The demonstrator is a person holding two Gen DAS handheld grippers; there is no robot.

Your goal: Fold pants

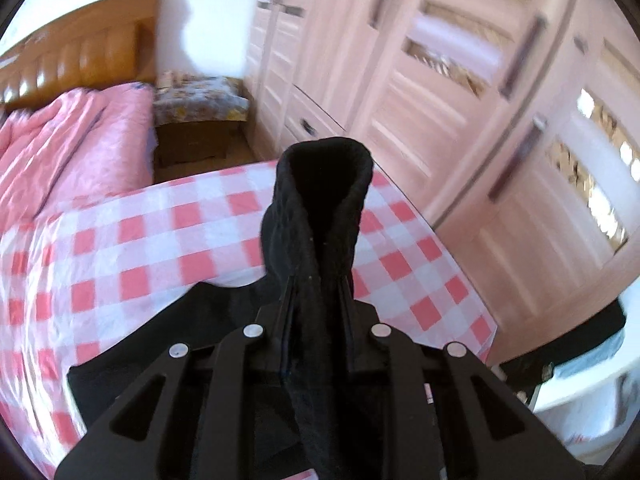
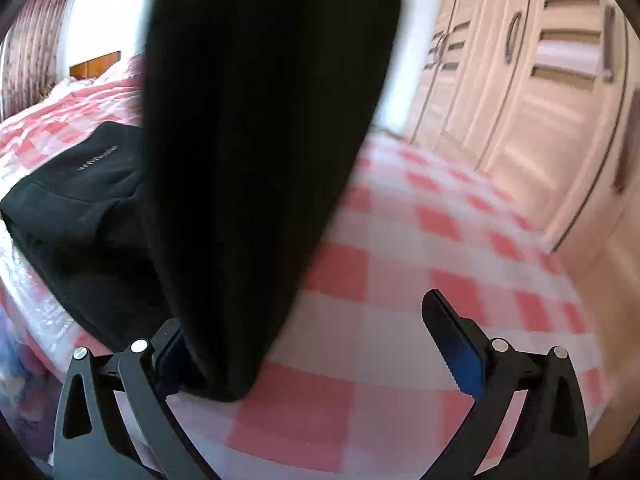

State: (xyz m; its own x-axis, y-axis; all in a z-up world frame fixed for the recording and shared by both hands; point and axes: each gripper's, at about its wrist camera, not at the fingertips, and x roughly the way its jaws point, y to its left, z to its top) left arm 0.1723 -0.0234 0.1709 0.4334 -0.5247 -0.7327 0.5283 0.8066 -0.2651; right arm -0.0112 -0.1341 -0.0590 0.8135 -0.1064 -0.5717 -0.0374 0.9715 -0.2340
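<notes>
Black cloth of the pants [image 1: 318,208] is clamped between the two fingers of the left gripper [image 1: 316,284]: the jaws are nearly together, and a thick roll of the cloth stands up out of them and past the tips. More of the same cloth hangs down behind the fingers and spreads to the left over the checked sheet [image 1: 132,240].

In the right wrist view the right gripper [image 2: 304,344] is spread wide and holds nothing. A hanging part of the pants [image 2: 256,140] comes down from the top and ends beside the left finger [image 2: 170,354], touching it or very near; I cannot tell which. The right finger [image 2: 454,344], with a blue pad, is well apart from the cloth. The rest of the pants lies on the sheet at the left, with a short line of small pale marks [image 2: 97,157]; it is too blurred to read.
</notes>
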